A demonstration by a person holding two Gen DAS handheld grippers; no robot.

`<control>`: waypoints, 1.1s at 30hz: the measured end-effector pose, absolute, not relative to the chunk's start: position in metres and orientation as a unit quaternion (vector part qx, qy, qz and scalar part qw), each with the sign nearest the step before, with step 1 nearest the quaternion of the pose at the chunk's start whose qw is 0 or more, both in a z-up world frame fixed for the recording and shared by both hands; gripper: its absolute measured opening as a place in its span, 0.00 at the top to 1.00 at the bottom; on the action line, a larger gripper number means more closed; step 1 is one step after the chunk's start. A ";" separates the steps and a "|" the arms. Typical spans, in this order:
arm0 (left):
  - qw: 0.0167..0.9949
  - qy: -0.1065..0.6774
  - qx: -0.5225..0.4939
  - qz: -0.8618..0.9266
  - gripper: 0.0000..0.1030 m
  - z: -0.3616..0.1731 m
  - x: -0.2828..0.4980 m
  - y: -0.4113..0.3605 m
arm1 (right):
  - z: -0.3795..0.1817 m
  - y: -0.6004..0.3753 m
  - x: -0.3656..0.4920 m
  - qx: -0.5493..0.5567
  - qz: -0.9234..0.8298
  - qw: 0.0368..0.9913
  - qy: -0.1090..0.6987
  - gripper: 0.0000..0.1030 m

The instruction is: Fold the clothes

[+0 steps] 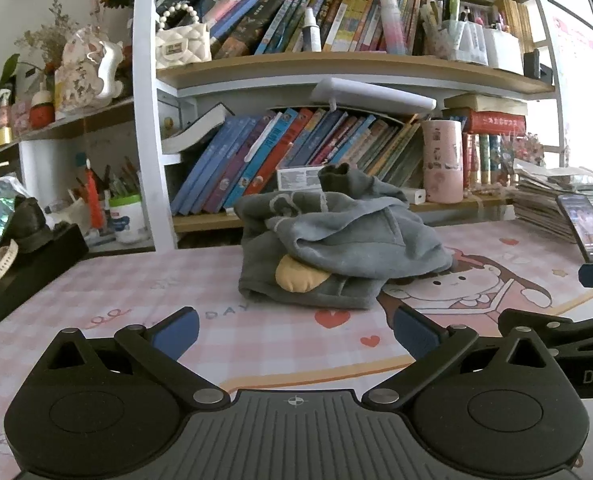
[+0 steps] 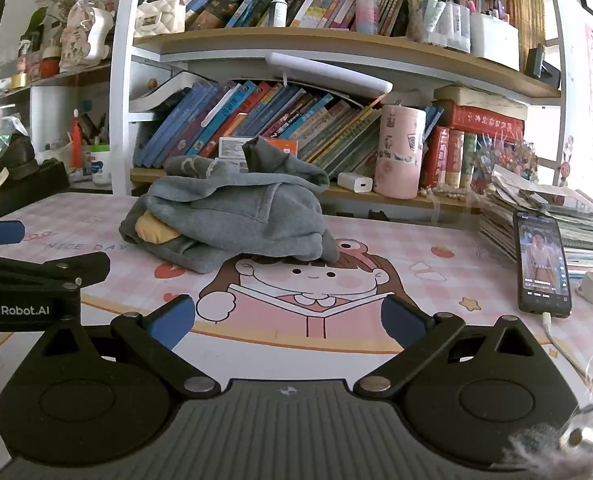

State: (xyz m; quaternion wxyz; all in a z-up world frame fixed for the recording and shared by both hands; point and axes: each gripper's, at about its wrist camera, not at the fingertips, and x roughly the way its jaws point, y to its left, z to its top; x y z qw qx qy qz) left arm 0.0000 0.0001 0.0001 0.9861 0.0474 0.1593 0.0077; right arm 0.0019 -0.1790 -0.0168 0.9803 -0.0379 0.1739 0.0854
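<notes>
A crumpled grey garment (image 1: 336, 240) with a yellow patch lies in a heap on the pink checked desk mat (image 1: 136, 288), toward the far side near the bookshelf. In the right wrist view the same grey garment (image 2: 232, 216) sits left of centre on the desk mat (image 2: 436, 248). My left gripper (image 1: 296, 332) hovers over the mat short of the heap, open, with nothing between its blue pads. My right gripper (image 2: 288, 320) is beside it to the right, also open and empty, over the cartoon girl print. Each gripper shows at the edge of the other's view.
A white bookshelf (image 1: 336, 68) full of books stands behind the garment. A pink cup (image 2: 400, 152) and white charger (image 2: 354, 182) sit on its lower shelf. A phone (image 2: 542, 264) leans on a stack of magazines (image 2: 536, 208) at right. A black box (image 1: 28, 256) sits at left.
</notes>
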 end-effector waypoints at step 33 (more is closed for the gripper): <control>0.985 0.163 0.048 0.007 0.00 -0.002 0.001 -0.001 | -0.017 -0.180 0.002 -0.039 0.087 0.981 0.171 0.02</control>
